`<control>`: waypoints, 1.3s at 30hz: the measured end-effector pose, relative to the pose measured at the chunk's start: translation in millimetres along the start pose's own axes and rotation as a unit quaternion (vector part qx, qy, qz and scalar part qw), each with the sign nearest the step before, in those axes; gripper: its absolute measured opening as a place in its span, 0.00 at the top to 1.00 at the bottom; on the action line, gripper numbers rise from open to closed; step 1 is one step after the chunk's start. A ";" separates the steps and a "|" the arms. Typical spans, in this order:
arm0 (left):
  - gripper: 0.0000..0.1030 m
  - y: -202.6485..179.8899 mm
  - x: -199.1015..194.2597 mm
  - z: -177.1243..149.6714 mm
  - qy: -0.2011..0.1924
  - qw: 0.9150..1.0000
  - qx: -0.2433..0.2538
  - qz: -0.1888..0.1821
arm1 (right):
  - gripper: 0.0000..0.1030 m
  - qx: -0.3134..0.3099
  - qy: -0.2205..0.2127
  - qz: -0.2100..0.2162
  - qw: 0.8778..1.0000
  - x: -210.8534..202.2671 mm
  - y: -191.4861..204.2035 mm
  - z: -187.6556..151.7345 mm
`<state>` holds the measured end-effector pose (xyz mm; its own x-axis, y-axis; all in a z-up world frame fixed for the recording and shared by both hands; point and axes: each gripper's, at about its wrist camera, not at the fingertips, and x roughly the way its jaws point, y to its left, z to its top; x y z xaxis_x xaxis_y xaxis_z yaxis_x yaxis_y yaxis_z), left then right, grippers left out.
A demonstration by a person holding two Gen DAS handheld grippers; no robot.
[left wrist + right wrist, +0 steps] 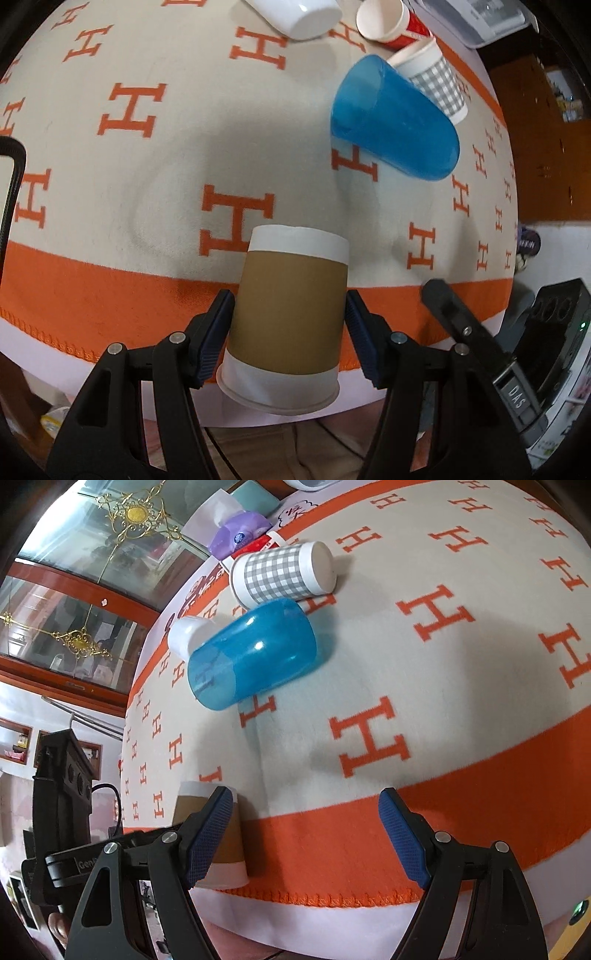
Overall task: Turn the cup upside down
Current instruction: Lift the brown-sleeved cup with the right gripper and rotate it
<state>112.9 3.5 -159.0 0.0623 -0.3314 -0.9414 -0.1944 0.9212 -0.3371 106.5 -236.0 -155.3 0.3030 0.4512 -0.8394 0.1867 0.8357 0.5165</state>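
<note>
A brown paper cup with white bands [288, 317] stands upside down near the front edge of the table, rim down, flat base up. My left gripper [290, 332] has its blue pads [218, 332] on both sides of the cup, close to or touching its sides. The same cup shows at the lower left of the right wrist view [225, 838], partly hidden by a finger. My right gripper [306, 838] is open and empty above the orange border of the cloth.
A cloth with orange H marks [147, 166] covers the table. A blue plastic cup [395, 118] lies on its side, with a grey checked cup [436, 79], a red paper cup [391, 22] and a white cup [295, 14] lying beyond it. A tissue pack [240, 531] sits at the far edge.
</note>
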 end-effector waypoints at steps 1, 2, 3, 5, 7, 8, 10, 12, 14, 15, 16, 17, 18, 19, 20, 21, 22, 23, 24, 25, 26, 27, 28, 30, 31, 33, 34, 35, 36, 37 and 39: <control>0.43 1.4 0.2 -1.0 -0.003 1.000 -0.003 -0.001 | 0.20 0.000 0.002 0.000 1.000 2.3 0.7 -0.4; 0.43 2.7 -0.2 -1.6 -0.006 1.000 -0.006 -0.003 | 0.20 -0.001 0.003 0.000 1.000 1.5 0.1 -2.5; 0.43 2.9 -0.3 1.2 -0.008 1.000 -0.008 -0.003 | 0.20 -0.002 0.005 0.000 1.000 2.2 0.4 -3.5; 0.43 1.9 -0.1 -0.5 -0.011 1.000 -0.007 -0.002 | 0.20 -0.004 0.006 0.000 1.000 2.6 1.2 -4.9; 0.43 -0.6 2.1 0.7 -0.008 1.000 -0.004 -0.001 | 0.20 -0.006 0.007 0.001 1.000 2.8 2.1 -5.7; 0.42 -0.7 1.8 0.7 -0.007 1.000 -0.003 0.000 | 0.20 -0.007 0.007 0.001 1.000 3.2 3.2 -6.3; 0.40 -1.5 0.0 2.7 -0.005 1.000 0.000 0.001 | 0.20 -0.009 0.008 0.001 1.000 3.2 5.2 -6.4; 0.34 -4.5 0.0 3.1 -0.004 1.000 0.005 0.003 | 0.20 -0.011 0.008 0.001 1.000 4.0 6.9 -7.0; 0.30 -3.5 -3.5 1.5 -0.007 1.000 0.011 0.002 | 0.20 -0.012 0.008 0.001 1.000 4.3 8.2 -7.6; 0.29 -4.0 -5.3 1.4 -0.008 1.000 0.016 0.004 | 0.20 -0.013 0.008 0.001 1.000 4.5 8.5 -7.4; 0.27 -3.6 -8.1 1.0 -0.009 1.000 0.022 0.007 | 0.20 -0.014 0.008 0.001 1.000 4.7 9.5 -7.2; 0.26 -4.3 -9.6 0.8 -0.010 1.000 0.027 0.009 | 0.20 -0.015 0.008 0.001 1.000 4.9 10.3 -7.8; 0.26 -4.1 -11.8 0.5 -0.011 0.999 0.030 0.009 | 0.20 -0.016 0.007 0.001 1.000 4.7 11.4 -7.9; 0.26 -5.0 -14.0 0.2 -0.012 0.999 0.033 0.010 | 0.20 -0.017 0.007 0.001 1.000 4.2 11.7 -8.1; 0.26 -5.3 -16.0 -0.1 -0.013 0.999 0.036 0.010 | 0.20 -0.018 0.007 0.002 1.000 3.8 12.8 -8.4; 0.26 -5.6 -18.0 -0.4 -0.015 0.999 0.038 0.011 | 0.20 -0.019 0.007 0.002 1.000 3.2 14.1 -8.7; 0.26 -6.2 -20.8 -1.2 -0.017 0.999 0.041 0.014 | 0.20 -0.021 0.006 0.002 1.000 2.5 14.9 -9.4; 0.26 -8.0 -22.7 -2.0 -0.021 0.999 0.045 0.016 | 0.20 -0.023 0.006 0.002 1.000 1.8 15.7 -9.8; 0.26 -8.7 -25.4 -3.0 -0.024 0.998 0.049 0.018 | 0.20 -0.024 0.006 0.002 1.000 0.7 16.4 -10.6; 0.26 -9.2 -29.2 -4.4 -0.027 0.998 0.054 0.021 | 0.20 -0.026 0.007 0.003 1.000 -0.3 17.0 -11.4; 0.26 -8.7 -33.3 -6.2 -0.030 0.997 0.060 0.024 | 0.20 -0.028 0.007 0.003 1.000 -1.3 17.6 -12.6; 0.26 -9.5 -37.2 -8.1 -0.034 0.997 0.068 0.027 | 0.20 -0.029 0.007 0.004 1.000 -2.2 18.7 -13.6; 0.26 -9.1 -40.7 -10.1 -0.038 0.996 0.073 0.031 | 0.20 -0.031 0.008 0.004 0.999 -3.1 19.6 -14.8; 0.26 -8.1 -46.5 -13.8 -0.046 0.995 0.082 0.035 | 0.20 -0.033 0.010 0.007 0.999 -5.3 20.4 -17.2; 0.26 -7.7 -50.8 -16.5 -0.052 0.994 0.089 0.041 | 0.20 -0.035 0.011 0.008 0.999 -6.5 21.1 -18.8; 0.26 -5.4 -57.2 -21.6 -0.063 0.992 0.099 0.049 | 0.20 -0.039 0.013 0.009 0.999 -8.8 23.0 -21.3; 0.26 -3.5 -60.3 -24.1 -0.068 0.991 0.102 0.052 | 0.20 -0.041 0.014 0.011 0.999 -10.1 23.8 -22.8; 0.26 -1.5 -63.9 -27.0 -0.076 0.990 0.108 0.057 | 0.20 -0.043 0.016 0.013 0.999 -11.1 25.8 -24.2; 0.26 0.6 -66.9 -29.7 -0.082 0.988 0.113 0.062 | 0.20 -0.045 0.017 0.014 0.999 -11.9 26.9 -25.5; 0.26 2.4 -68.7 -32.0 -0.086 0.987 0.118 0.064 | 0.20 -0.047 0.019 0.016 0.999 -12.5 28.5 -26.7; 0.26 9.5 -71.6 -36.2 -0.089 0.987 0.120 0.059 | 0.20 -0.052 0.024 0.020 0.998 -12.6 32.8 -28.9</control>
<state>71.1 28.6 -94.6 0.2287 -0.1981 -0.9531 0.0257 0.9800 -0.1975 81.8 -205.2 -132.7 0.2632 0.4976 -0.8265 0.0756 0.8434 0.5319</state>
